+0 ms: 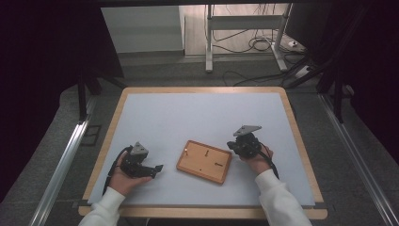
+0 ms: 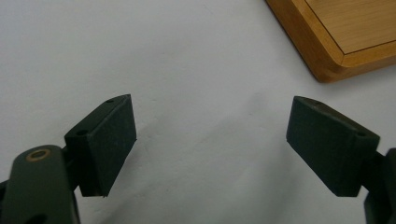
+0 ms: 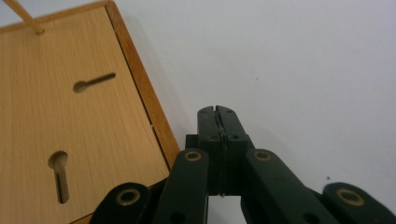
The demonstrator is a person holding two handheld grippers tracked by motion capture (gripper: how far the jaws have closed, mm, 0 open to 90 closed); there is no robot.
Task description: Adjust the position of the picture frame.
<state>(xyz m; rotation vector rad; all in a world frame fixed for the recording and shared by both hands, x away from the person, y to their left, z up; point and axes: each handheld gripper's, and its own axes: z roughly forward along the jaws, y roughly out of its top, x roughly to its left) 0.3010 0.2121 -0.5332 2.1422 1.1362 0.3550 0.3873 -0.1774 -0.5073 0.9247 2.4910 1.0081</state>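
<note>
Between both grippers lies the wooden board [image 1: 204,161]; left fingers [image 2: 108,140] spread, right fingers [image 3: 218,122] pressed together, empty.

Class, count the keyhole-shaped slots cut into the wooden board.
2. One slot lies farther from the right gripper; the other slot lies nearer, both on the board.

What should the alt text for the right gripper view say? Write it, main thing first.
The right gripper points at bare white table, jaws shut with nothing between them. A wooden board with two keyhole slots lies to its left.
</note>
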